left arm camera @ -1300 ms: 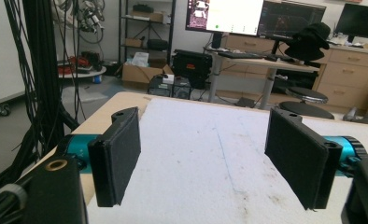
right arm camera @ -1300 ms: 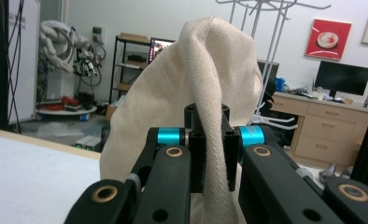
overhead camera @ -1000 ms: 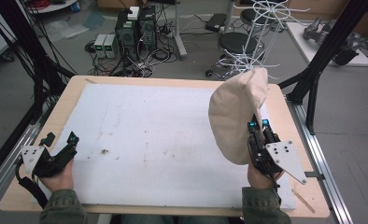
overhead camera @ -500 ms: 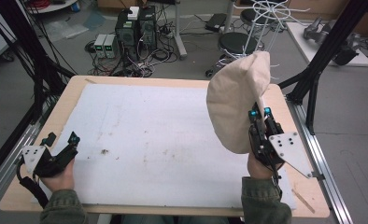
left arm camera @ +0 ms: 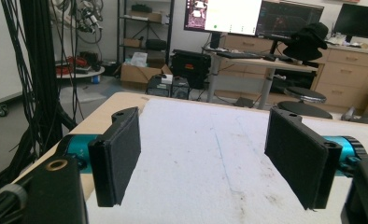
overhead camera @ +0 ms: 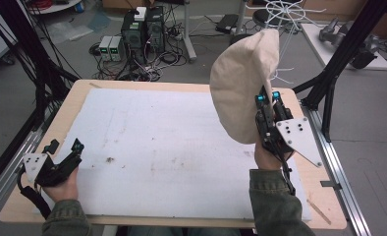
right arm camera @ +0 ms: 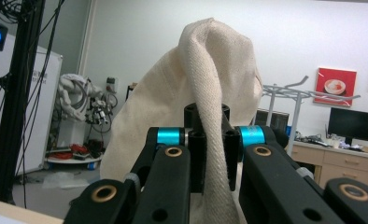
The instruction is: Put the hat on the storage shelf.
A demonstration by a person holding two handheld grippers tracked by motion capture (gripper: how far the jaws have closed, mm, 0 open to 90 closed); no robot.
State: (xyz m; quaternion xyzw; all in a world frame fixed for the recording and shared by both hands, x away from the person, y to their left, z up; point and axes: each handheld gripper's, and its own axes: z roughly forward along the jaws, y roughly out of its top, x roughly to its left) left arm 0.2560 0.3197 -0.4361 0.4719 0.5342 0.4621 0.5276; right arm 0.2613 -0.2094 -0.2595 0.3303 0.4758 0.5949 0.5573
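Note:
A cream cloth hat is held up in the air over the table's right side, and my right gripper is shut on its rim. In the right gripper view the cream fabric is pinched between the two black jaws and rises above them. My left gripper rests at the table's front left corner in a hand, open with nothing between its pads.
A white mat covers the wooden table, with small dark specks near its front left. A white wire rack and computer boxes stand on the floor beyond the far edge. Black frame posts flank both sides.
The right gripper has lifted the hat higher and tilted it more upright. The left gripper has stayed put.

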